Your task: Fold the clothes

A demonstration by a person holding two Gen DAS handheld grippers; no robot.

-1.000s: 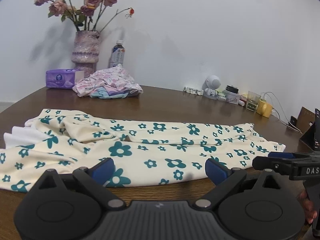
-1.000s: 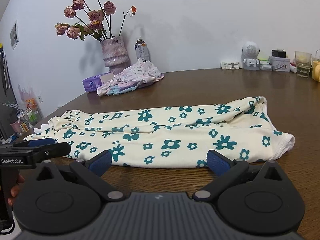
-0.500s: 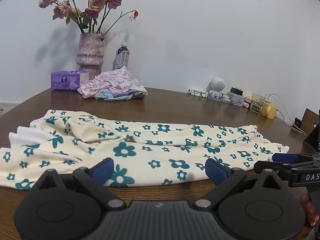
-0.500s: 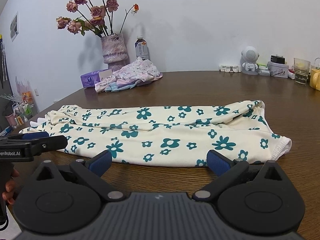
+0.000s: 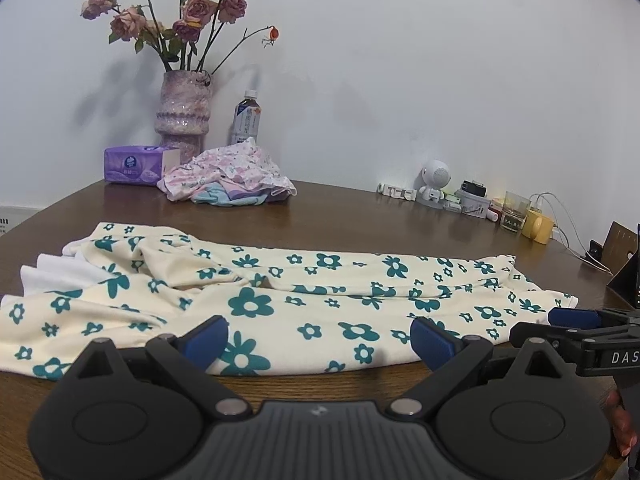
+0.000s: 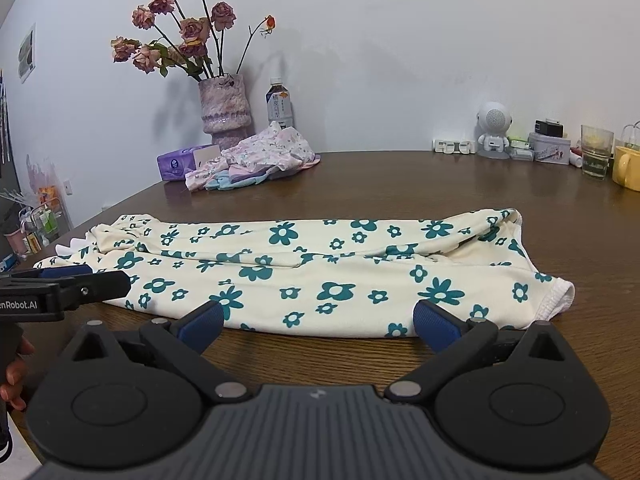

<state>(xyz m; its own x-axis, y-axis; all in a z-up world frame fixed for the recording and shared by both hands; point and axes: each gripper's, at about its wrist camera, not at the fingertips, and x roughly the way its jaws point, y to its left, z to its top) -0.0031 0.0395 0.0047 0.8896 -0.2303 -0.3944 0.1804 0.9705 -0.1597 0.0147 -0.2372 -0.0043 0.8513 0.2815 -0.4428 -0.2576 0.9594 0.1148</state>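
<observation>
- Garment (image 5: 304, 308): cream fabric with a teal flower print lies spread lengthwise across the near part of the wooden worktop (image 5: 340, 220), with its near edge just in front of both tongs.
- Left tongs (image 5: 320, 334): jaws stand wide apart and hold nothing; the blue pads sit low over the near edge of the cloth, toward its left portion. Contact with the fabric cannot be told.
- Right tongs (image 6: 318, 322): jaws stand wide apart and hold nothing; they are positioned at the near edge toward the right end, close to the white hem (image 6: 560, 298).
- Handling: the fabric appears thin, light and limp. Expect it to sag and drape when lifted, and to slide readily on the smooth wood. Creases run along the middle, so layers may shift apart if pulled unevenly.
- Grip points: take the near edge at two well-separated places, one per tongs, pinching all layers together. The hemmed end offers a thicker, firmer bite than the open field of cloth.
- Risk: a shallow pinch is likely to catch the top layer only.
- Other items: a second pile of clothes (image 5: 228, 176), a vase (image 5: 182, 118), a tissue box (image 5: 136, 164) and a bottle (image 5: 246, 118) stand at the far side, well apart from the garment.
</observation>
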